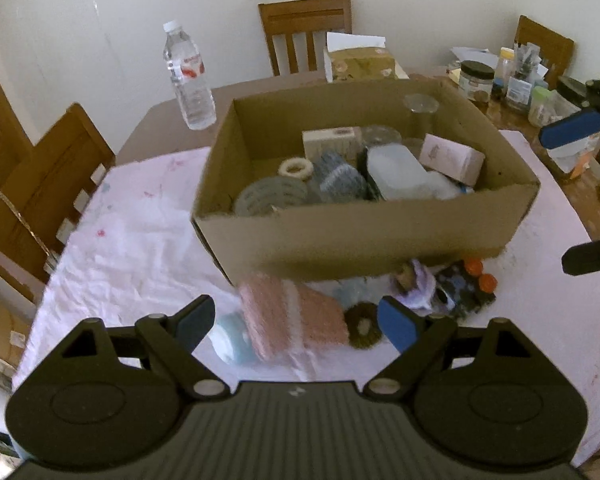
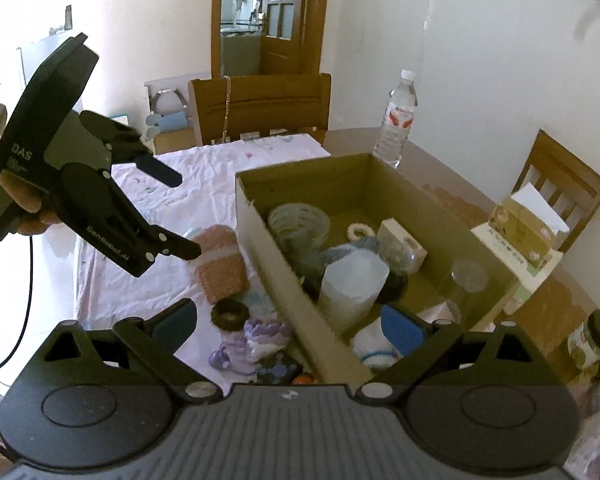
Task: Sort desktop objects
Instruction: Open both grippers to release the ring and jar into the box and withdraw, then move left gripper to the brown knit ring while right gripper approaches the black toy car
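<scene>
A cardboard box [image 1: 364, 236] sits open on the counter [image 1: 140, 248], which is covered with a pale pink cloth. Inside the box lie a grey woven disc [image 1: 270, 196], a cream ring [image 1: 296, 169], a blue-grey knitted piece [image 1: 338, 178], a translucent plastic container [image 1: 400, 176], a pale pink carton [image 1: 452, 158] and a small beige carton [image 1: 332, 142].

Just in front of the box's near wall, still out on the cloth, lie a pink knitted pouch [image 1: 292, 316], a light blue piece [image 1: 230, 340] to its left, a dark brown ring [image 1: 362, 330], a lilac knitted piece [image 1: 418, 284] and a dark floral item [image 1: 462, 290] with two orange caps [image 1: 480, 274].

The left gripper [image 1: 296, 320] hangs above the pink pouch with its jaws spread wide and nothing between them. The right gripper [image 2: 288, 326] is also wide apart and empty, straddling the box's near wall.

A water bottle [image 1: 188, 76] stands at the far left of the counter, and a tissue box [image 1: 360, 60] stands behind the cardboard box. Jars [image 1: 476, 80] crowd the far right corner.
</scene>
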The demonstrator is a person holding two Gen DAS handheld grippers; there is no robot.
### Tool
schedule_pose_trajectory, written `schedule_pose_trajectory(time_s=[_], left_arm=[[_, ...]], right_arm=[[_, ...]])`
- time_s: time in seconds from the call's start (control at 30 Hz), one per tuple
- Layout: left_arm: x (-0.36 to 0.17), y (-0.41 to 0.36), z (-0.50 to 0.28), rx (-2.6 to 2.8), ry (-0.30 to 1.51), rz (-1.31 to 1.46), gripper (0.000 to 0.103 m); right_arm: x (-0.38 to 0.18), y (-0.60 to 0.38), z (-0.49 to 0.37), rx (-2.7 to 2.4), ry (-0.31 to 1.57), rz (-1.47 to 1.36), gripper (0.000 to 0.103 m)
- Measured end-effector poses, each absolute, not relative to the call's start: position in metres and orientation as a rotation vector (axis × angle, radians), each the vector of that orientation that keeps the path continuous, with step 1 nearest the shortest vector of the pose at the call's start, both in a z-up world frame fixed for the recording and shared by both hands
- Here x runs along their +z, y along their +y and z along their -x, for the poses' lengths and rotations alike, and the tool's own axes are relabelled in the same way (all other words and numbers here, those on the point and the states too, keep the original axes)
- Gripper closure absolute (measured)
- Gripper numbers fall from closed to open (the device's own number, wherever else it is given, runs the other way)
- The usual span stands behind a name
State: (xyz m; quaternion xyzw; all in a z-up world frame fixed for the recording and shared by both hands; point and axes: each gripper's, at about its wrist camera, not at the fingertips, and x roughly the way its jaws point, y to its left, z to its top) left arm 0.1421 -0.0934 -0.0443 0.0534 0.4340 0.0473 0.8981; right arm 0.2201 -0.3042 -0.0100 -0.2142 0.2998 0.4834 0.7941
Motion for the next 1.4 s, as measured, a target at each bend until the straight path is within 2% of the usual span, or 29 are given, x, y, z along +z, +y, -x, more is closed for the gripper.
schedule_pose_trajectory(time_s=[0.47, 0.5, 0.53, 0.63, 0.7, 0.77, 0.9, 1.4], left_arm=[[-0.090, -0.127, -0.131, 0.057, 0.904, -0.084, 0.015], [-0.094, -0.129, -0.131, 0.063, 0.910, -0.084, 0.019], [-0.099, -0.130, -0.132, 0.070, 0.913, -0.086, 0.026], [-0.111, -0.133, -0.134, 0.078, 0.930, -0.081, 0.037], [-0.117, -0.131, -0.135, 0.086, 0.936, -0.060, 0.042], [-0.122, -0.129, -0.137, 0.086, 0.943, -0.040, 0.042], [-0.131, -0.126, -0.144, 0.089, 0.959, -0.008, 0.053], [-0.135, -0.120, -0.163, 0.104, 0.913, 0.060, 0.059]], right_arm=[[-0.048, -0.327, -0.195, 0.958, 0.745, 0.396, 0.003], [-0.049, -0.328, -0.195, 0.953, 0.748, 0.392, 0.003], [-0.051, -0.330, -0.195, 0.949, 0.751, 0.388, 0.003], [-0.055, -0.333, -0.197, 0.938, 0.767, 0.364, 0.003], [-0.057, -0.335, -0.198, 0.932, 0.780, 0.353, 0.003], [-0.061, -0.337, -0.198, 0.929, 0.790, 0.349, 0.003], [-0.064, -0.337, -0.199, 0.923, 0.804, 0.345, 0.003], [-0.099, -0.328, -0.200, 0.905, 0.872, 0.353, 0.003]])
